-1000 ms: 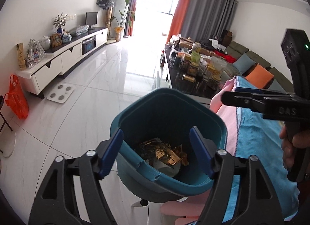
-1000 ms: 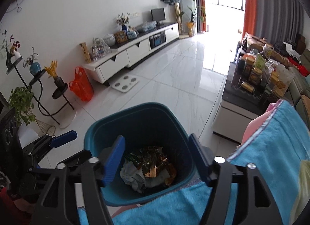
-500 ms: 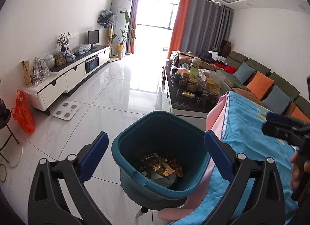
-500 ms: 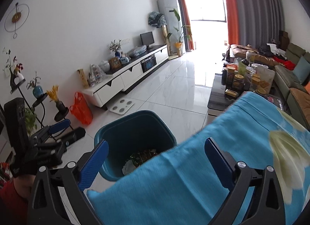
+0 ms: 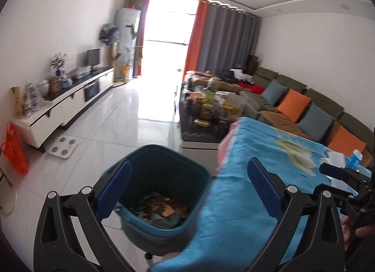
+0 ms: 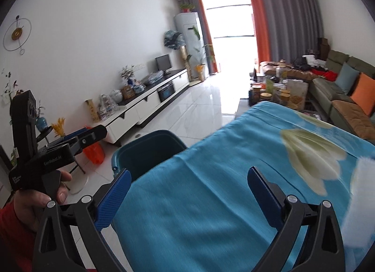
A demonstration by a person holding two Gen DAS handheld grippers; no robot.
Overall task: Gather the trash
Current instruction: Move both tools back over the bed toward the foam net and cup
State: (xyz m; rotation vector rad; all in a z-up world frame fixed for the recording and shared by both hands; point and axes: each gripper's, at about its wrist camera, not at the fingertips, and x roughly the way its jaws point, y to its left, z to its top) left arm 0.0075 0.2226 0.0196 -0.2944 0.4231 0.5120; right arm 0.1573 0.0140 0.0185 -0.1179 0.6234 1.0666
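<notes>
Both tongs wide, nothing held

White scrap (image 6: 361,204) lies at 3 o'clock of the right gripper (image 6: 187,192), nearer than the left gripper (image 5: 187,185); bin (image 5: 161,178) at 10 o'clock.

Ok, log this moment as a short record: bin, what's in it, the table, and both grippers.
bin: teal plastic trash bin on the white tiled floor, beside the table
contents: crumpled gold and brown wrappers
table: blue flower-print tablecloth
left gripper: open, jaws just widened, nothing between them
right gripper: open, jaws just widened, empty, over the tablecloth
</notes>
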